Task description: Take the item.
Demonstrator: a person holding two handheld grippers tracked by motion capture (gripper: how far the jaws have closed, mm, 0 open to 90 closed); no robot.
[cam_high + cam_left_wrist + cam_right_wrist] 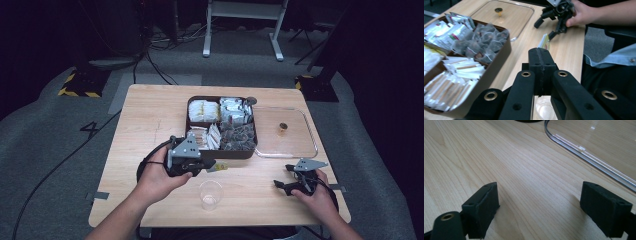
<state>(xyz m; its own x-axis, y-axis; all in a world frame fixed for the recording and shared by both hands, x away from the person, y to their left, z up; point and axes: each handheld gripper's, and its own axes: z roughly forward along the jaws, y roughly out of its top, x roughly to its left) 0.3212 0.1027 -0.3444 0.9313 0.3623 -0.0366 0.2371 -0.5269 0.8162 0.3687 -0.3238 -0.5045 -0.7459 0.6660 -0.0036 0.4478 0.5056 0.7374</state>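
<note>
Over the cup: the left claw (216, 165) is held above the clear plastic cup (210, 194), pressed together on a yellow sachet (544, 41)
Risk: the sachet could be dropped beside the cup, as it is pinched only by one end
Second risk: the light cup could be tipped if nudged
Right claw (540, 213): spread wide, nothing held, low over the counter (499, 157) near the clear lid (286, 132)
Tray (239, 153): packets are kept in four compartments
</note>
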